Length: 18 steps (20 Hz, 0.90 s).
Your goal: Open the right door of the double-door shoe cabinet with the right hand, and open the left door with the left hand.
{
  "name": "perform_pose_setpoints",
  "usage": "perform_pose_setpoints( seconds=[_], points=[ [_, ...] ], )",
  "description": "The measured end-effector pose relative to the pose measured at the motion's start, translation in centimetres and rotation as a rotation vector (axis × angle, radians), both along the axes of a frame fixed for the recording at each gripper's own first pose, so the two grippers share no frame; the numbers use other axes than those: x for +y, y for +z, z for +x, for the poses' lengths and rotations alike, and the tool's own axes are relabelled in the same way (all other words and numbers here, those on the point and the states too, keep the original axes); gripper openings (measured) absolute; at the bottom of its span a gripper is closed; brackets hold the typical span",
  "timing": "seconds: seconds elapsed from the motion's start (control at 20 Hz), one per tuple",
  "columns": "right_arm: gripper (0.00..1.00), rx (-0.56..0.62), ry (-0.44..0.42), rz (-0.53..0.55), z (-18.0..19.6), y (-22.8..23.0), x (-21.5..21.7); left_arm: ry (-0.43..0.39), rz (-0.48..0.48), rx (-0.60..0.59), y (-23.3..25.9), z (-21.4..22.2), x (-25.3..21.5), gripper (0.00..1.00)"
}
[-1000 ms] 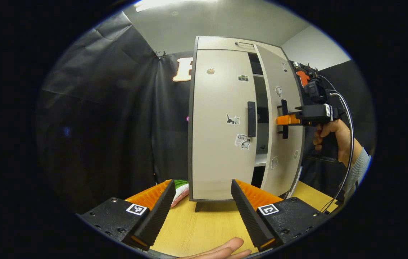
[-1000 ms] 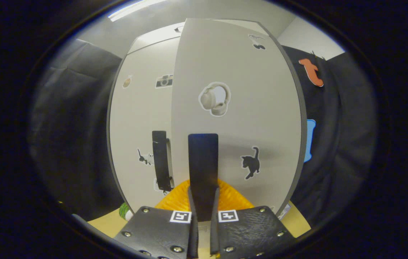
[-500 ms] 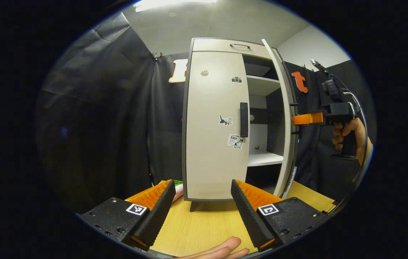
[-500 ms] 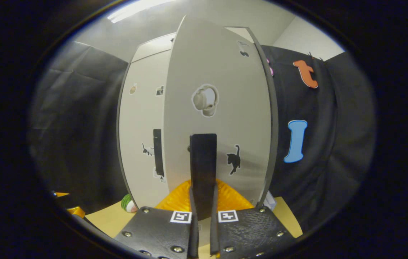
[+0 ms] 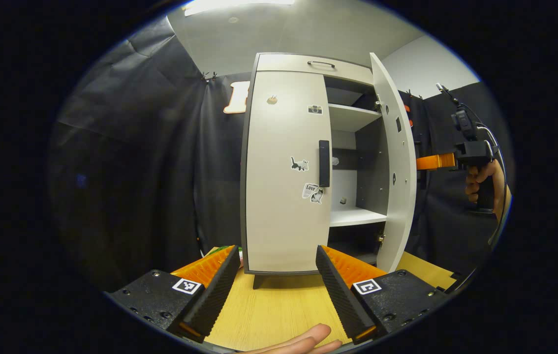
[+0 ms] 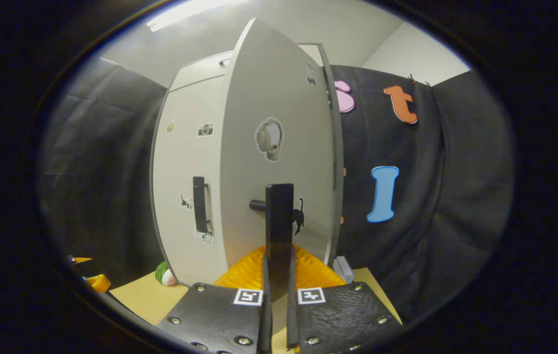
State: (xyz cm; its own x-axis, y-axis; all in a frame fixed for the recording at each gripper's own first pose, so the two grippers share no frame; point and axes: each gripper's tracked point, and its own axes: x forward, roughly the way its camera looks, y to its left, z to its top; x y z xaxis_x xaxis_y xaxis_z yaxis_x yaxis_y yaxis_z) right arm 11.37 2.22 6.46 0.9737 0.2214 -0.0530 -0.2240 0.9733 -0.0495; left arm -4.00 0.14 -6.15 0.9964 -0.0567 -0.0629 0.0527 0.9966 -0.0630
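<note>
Pale shoe cabinet [image 5: 284, 172] with stickers: right door [image 6: 279, 147] swung wide, its handle [image 6: 279, 221] clamped in the right gripper [image 6: 276, 300] jaws; left door [image 5: 284, 196] closed, left gripper [image 5: 275, 290] jaws wide, empty

table [image 5: 279, 309]: wooden | shoe cabinet [image 5: 284, 172] stands on it | green-white object [image 6: 166, 275] beside cabinet

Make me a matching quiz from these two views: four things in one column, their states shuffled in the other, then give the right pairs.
Things
1. right door
2. left door
3. right gripper
4. left gripper

States
A. jaws wide apart, above the table
B. closed flat against the shoe cabinet
C. swung wide open
D. clamped on the right door handle

Pairs: 1-C, 2-B, 3-D, 4-A
</note>
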Motion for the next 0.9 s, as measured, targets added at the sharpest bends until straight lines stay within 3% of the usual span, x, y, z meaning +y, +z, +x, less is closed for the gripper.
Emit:
perform_pose_setpoints(
  seconds=[0.45, 0.5, 0.6, 0.75, 0.9],
  points=[
    [0.11, -0.013, -0.038, 0.015, -0.2, 0.4, -3.3, -0.025, -0.009, -0.005, -0.5, 0.4, -0.6, 0.96],
    [0.11, -0.020, -0.058, 0.023, 0.1, 0.3, -4.2, -0.022, -0.012, -0.006, -0.5, 0.4, -0.6, 0.96],
    [0.02, -0.030, -0.121, 0.042, 0.1, 0.6, -6.7, -0.018, -0.019, -0.013, -0.3, 0.7, -0.7, 0.96],
    [0.01, -0.043, -0.202, 0.042, 0.6, 0.8, -11.0, -0.050, -0.026, -0.008, -0.3, 0.9, -2.2, 0.96],
    [0.01, 0.008, -0.117, 0.113, 1.2, 0.3, -11.8, -0.067, -0.033, -0.004, -0.1, 0.6, -3.2, 0.96]
  ],
)
